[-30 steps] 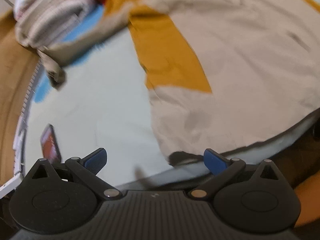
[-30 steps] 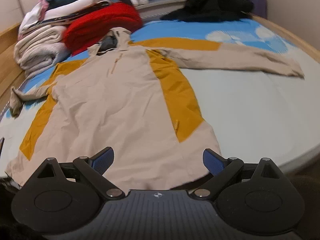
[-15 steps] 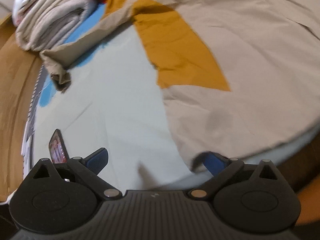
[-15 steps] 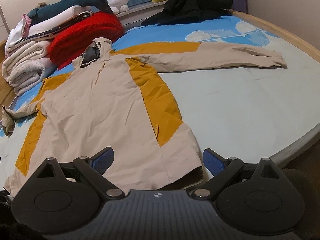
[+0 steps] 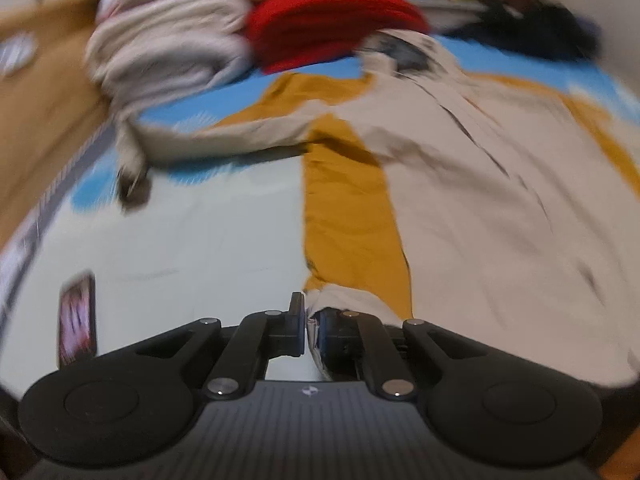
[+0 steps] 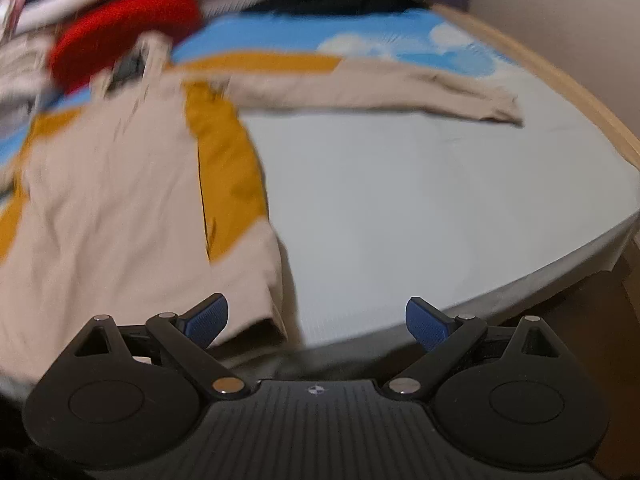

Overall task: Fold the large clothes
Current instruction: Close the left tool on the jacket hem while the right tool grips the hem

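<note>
a beige and mustard coat (image 5: 472,184) lies spread flat, front up, on a pale bed sheet (image 5: 192,240), its hood toward the far end of the bed and its hem at the near edge. seen from the left wrist, the left gripper (image 5: 306,326) tilts steeply down over the coat's near left hem corner; its jaws have just been closing and now pinch a fold of that beige hem between them. seen from the right wrist, the right gripper (image 6: 316,320) also angles down, poised above the coat's near right hem corner with its blue pads (image 6: 208,318) spread wide and nothing between them. one coat sleeve (image 6: 380,94) stretches out across the sheet away from the coat's body. beyond the coat's hood sit a red blanket (image 5: 332,20) and a stack of pale folded linens (image 5: 168,56). a phone (image 5: 78,316) lies on the sheet beside the coat's left hem. both views are blurred.
</note>
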`<state>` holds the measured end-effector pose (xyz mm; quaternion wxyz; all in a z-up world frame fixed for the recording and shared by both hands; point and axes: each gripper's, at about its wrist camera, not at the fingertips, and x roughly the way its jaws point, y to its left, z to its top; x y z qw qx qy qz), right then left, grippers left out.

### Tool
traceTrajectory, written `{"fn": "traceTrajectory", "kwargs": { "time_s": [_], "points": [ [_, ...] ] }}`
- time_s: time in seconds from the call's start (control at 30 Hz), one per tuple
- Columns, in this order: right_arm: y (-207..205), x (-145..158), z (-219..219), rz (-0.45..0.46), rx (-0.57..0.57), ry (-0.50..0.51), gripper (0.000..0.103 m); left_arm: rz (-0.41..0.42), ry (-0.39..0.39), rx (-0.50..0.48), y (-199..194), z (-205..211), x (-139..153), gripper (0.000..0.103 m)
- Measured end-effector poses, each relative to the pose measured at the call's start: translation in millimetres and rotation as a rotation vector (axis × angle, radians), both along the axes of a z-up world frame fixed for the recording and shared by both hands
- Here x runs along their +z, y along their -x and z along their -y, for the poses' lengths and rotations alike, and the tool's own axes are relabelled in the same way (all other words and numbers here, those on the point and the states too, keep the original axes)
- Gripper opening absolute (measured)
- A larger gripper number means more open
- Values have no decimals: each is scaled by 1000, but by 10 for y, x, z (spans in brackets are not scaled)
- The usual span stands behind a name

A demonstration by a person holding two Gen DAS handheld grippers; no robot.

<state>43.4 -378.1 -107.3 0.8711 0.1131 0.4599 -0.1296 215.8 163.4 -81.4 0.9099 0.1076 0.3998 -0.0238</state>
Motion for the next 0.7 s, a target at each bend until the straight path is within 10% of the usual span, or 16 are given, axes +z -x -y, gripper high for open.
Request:
{"fn": "traceTrajectory", "kwargs": {
  "time_s": [0.17,0.33,0.43,0.6,0.7],
  "points": [
    [-57,-316,-266,-143,162,80,88,-1,-36,-4,5,-7,33,7],
    [-201,-469,-269,-99,93,40,62,21,-61,-7,89,72,-24,7],
    [-347,-584,-299,-113,71,30,2,44,-71,9,200,57,7,5],
    [-39,304,-598,116,302,196,1,47,-106,56,476,-270,202,5],
    [49,442,-604,94,414,225,1,-37,-118,91,549,-418,66,5]
  ]
}}
